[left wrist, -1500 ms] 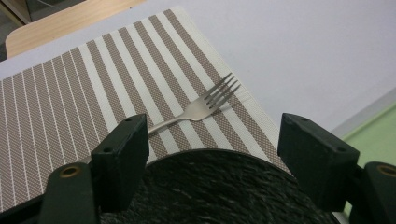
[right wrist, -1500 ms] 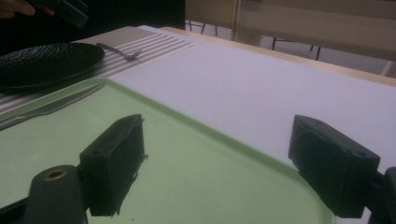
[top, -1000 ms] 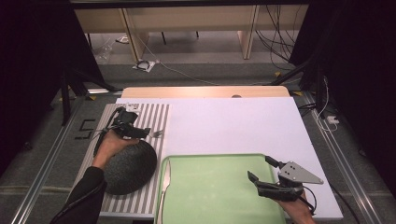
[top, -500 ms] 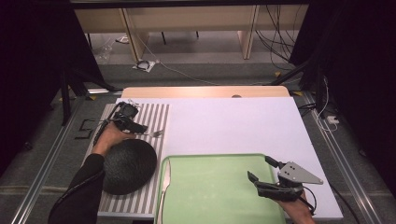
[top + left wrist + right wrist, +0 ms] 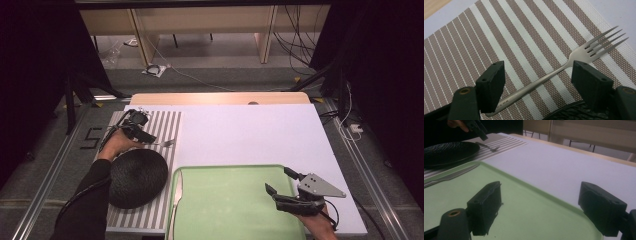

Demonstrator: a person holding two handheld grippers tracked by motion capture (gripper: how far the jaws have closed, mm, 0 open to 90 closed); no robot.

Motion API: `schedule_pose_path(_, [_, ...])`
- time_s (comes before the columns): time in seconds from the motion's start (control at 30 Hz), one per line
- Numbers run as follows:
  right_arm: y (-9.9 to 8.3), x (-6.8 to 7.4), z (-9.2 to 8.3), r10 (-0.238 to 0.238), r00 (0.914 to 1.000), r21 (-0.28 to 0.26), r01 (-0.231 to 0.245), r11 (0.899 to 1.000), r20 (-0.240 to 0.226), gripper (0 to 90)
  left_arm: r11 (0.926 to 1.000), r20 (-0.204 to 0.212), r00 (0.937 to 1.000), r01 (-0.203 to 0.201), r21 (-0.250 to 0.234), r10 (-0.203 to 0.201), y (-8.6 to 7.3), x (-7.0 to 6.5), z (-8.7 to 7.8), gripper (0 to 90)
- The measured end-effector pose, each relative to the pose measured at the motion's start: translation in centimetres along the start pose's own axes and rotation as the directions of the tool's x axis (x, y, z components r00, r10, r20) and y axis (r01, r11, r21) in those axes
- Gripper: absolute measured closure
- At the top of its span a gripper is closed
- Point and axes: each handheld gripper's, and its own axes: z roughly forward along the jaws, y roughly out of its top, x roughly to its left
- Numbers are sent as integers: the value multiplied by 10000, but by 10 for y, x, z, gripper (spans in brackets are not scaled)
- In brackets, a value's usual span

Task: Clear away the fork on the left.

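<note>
A silver fork (image 5: 564, 68) lies flat on the brown-and-white striped placemat (image 5: 499, 37), tines pointing toward the white table. My left gripper (image 5: 537, 77) is open, one jaw on each side of the fork's handle and neither touching it. From above, the left gripper (image 5: 149, 136) is at the far part of the placemat (image 5: 165, 122), just beyond the black plate (image 5: 137, 177), with the fork (image 5: 165, 143) at its tips. My right gripper (image 5: 277, 180) stands open and empty over the near right corner of the green tray (image 5: 235, 205).
A table knife (image 5: 177, 195) lies along the tray's left side, also seen as the knife (image 5: 449, 176) in the right gripper view. The plate (image 5: 449, 152) is left of the tray (image 5: 524, 205). White tabletop (image 5: 250, 135) stretches beyond the tray.
My left hand has shifted a little away from the plate toward the far end of the placemat. The fork stays lying on the mat. The right gripper has not moved.
</note>
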Motion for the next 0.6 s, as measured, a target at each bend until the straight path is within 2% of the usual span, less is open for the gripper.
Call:
schedule_pose_path(0.2, [0, 0, 1, 27, 10000, 19, -27, 10000, -6, 196, 9994, -13, 9998, -199, 299, 200, -1, 2, 7, 282])
schedule_pose_path(0.3, [0, 0, 1, 7, 10000, 37, -7, 10000, -2, 196, 9973, -118, 9988, -470, 561, 477, -2, 3, 11, 286])
schedule_pose_path(0.4, [0, 0, 1, -33, 10000, 30, 33, 10000, -17, 196, 9971, 15, 9991, -425, 624, 424, -2, 5, 12, 306])
schedule_pose_path(0.5, [0, 0, 1, -7, 10000, 42, 8, 10000, -20, 196, 9943, -33, 9976, -680, 824, 685, -2, 6, 15, 307])
schedule_pose_path(0.6, [0, 0, 1, 5, 10000, 39, -5, 10000, -12, 197, 9911, 114, 9959, -904, 973, 898, -1, 6, 16, 325])
